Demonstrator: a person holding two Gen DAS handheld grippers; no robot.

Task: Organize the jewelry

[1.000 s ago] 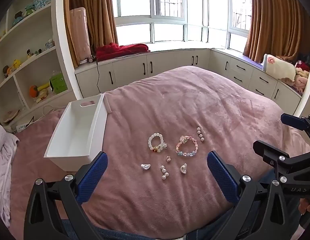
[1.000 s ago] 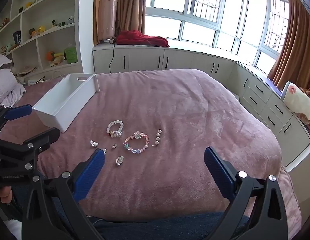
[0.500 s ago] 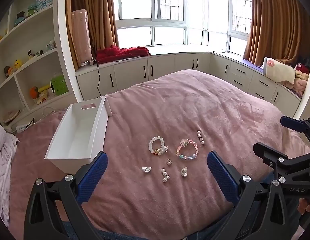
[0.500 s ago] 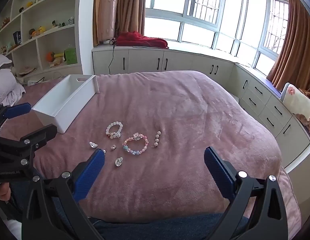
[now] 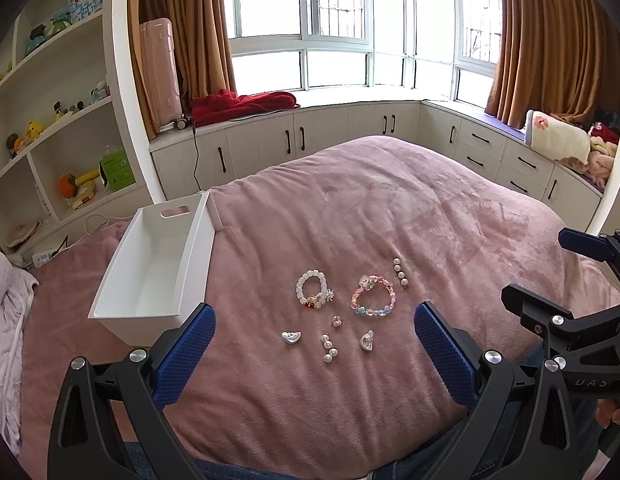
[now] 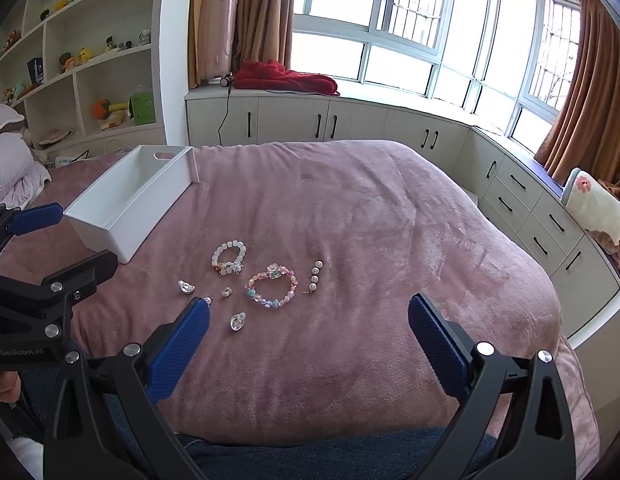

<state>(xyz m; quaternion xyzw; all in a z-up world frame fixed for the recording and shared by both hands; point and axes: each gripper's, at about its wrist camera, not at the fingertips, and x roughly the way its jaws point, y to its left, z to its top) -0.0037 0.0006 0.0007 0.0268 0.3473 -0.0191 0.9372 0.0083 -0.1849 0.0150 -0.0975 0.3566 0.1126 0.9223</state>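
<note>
Over the last second both views have crept slightly nearer the jewelry (image 5: 342,312), which lies untouched on the bed (image 5: 450,232) at 2 o'clock from the white bin (image 5: 149,304), while left gripper (image 5: 314,352) and right gripper (image 6: 310,340) hover with jaws released, so sorting has not begun.

We see a dusty-pink bed (image 5: 390,208), a plain white bin (image 5: 157,264), a milky-white bracelet (image 5: 312,290) with a red-gold charm, and a pastel pink/blue/clear bracelet (image 5: 373,296). Pearl-white clips (image 5: 400,272), silver charms (image 5: 290,337). Both tongs, left (image 5: 314,354) and right (image 6: 307,344): black frames, blue dimpled pads. Curtains (image 5: 550,40) orange-brown, throw (image 5: 241,104) red.
</note>
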